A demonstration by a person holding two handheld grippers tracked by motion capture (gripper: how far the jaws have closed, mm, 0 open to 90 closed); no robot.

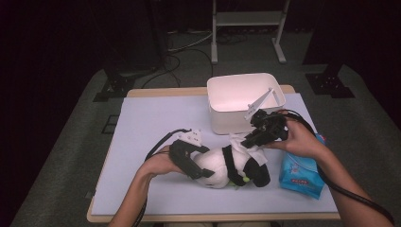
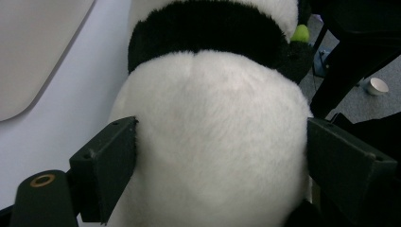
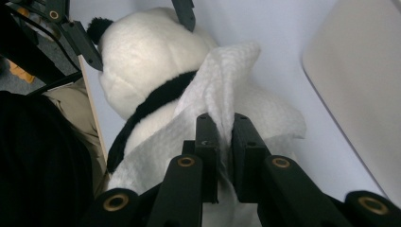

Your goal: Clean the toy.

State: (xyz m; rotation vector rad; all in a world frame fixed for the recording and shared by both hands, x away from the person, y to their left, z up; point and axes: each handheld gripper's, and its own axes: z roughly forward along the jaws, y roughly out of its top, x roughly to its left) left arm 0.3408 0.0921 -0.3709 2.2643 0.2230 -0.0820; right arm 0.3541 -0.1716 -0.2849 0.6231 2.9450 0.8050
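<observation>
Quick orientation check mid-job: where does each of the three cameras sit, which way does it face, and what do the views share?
High view: above the person's side, looking forward and down on the table; both forearms, left gripper and right gripper show.
Left gripper view: rides the left gripper, facing the plush panda between its jaws.
Right gripper view: rides the right gripper, facing down on a white tissue pinched in its jaws.
Shared: all three views show the panda.

We see a plush panda [image 1: 227, 166] in white with black bands and a small lime-green spot, a white tissue [image 3: 222, 90] draped on it, black jaws on both grippers, a white bin [image 1: 236, 124], a pale lavender surface [image 1: 151, 127], and a blue packet [image 1: 301, 176] with red print.
</observation>
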